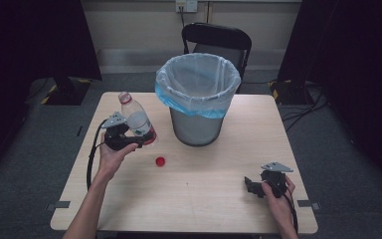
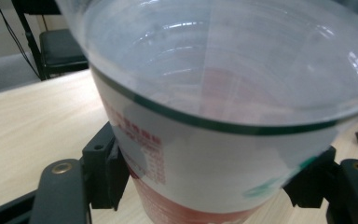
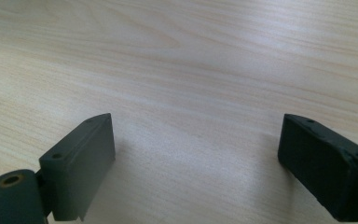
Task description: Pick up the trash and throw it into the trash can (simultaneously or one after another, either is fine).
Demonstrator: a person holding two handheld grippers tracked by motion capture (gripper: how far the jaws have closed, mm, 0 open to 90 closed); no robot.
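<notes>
Bottle: uncapped, clamped in left tongs. Red cap: loose on worktop. Right tongs: agape, empty. Binning apparently outstanding.

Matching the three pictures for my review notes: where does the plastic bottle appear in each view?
High view: the plastic bottle stands left of centre, tilted, in the left gripper, left of the trash bin.
Left gripper view: the bottle spans most of the frame, clamped between the jaws at its label.
Right gripper view: not in it; open jaws over bare wood.
Shared landmark: the wooden table.
</notes>
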